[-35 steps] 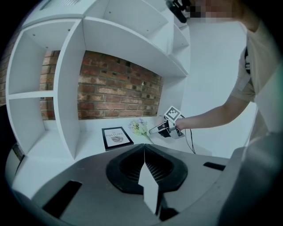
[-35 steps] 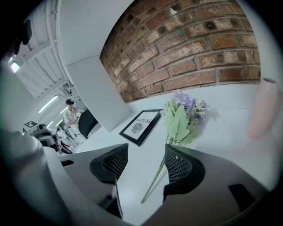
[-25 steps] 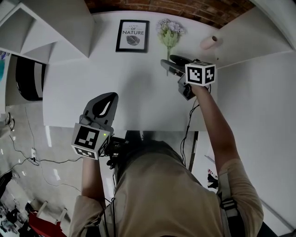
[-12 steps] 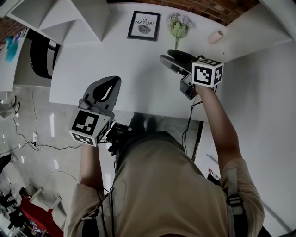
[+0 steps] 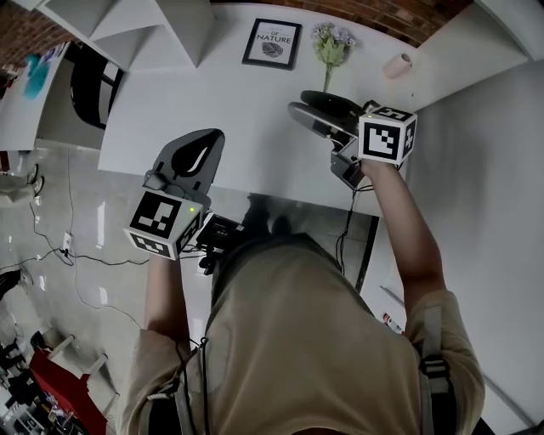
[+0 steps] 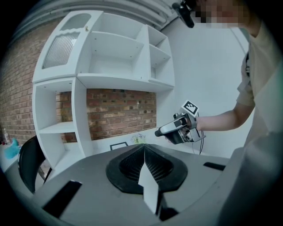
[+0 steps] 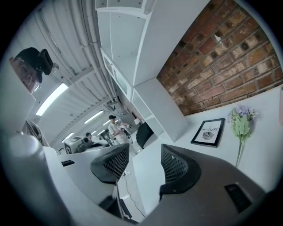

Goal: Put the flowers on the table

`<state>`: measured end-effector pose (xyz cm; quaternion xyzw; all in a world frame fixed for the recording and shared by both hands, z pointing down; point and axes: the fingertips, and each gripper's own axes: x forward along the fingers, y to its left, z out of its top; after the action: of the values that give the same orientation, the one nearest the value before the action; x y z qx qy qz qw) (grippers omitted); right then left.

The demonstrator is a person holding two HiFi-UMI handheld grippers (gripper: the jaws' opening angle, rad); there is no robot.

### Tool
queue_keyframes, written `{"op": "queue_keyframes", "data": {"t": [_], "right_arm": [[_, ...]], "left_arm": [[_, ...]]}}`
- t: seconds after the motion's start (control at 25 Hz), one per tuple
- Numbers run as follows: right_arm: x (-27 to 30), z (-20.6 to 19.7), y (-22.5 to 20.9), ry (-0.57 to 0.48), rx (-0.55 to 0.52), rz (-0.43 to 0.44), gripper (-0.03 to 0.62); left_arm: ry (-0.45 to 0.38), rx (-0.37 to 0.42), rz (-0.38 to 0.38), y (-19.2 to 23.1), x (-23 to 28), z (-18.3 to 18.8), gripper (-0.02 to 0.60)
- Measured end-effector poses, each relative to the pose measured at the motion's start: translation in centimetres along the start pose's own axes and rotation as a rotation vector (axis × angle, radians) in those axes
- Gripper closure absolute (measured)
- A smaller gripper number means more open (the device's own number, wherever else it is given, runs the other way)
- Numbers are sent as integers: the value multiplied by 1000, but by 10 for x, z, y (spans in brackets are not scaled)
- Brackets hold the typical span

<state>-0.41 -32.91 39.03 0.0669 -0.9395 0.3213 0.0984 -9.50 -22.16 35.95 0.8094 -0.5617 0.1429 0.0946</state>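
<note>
Our right gripper [image 5: 313, 109] hangs over the white table [image 5: 212, 119], jaws spread with nothing between them. The flowers [image 5: 331, 44] lie on the table just beyond it at twelve o'clock, stem toward us, near a framed print [image 5: 272, 42] at eleven. We judge the flowers already set down, which would explain the empty grip. Our left gripper [image 5: 194, 157], pads pressed together on nothing, hovers near the table's front edge at eight o'clock. A small pinkish roll [image 5: 397, 64] sits at one o'clock. White shelving [image 5: 144, 25] and a brick wall [image 7: 230, 53] close the room, and a dark chair [image 5: 85, 85] stands at ten.
</note>
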Motion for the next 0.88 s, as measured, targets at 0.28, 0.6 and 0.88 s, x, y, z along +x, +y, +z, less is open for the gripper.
{"op": "queue_keyframes", "data": {"t": [0.28,0.6,0.88], "right_arm": [[-5,-14,31,30,-47,68,365],[-12,-20,55,26,-81,101,372],[-32,-32,70,38,-97,107,563]], "left_arm": [[-16,30,36,-14,-18,7,571],[-12,30,57,-23,-34,6,571],[-12,42,55,-40,-37,11,571]]}}
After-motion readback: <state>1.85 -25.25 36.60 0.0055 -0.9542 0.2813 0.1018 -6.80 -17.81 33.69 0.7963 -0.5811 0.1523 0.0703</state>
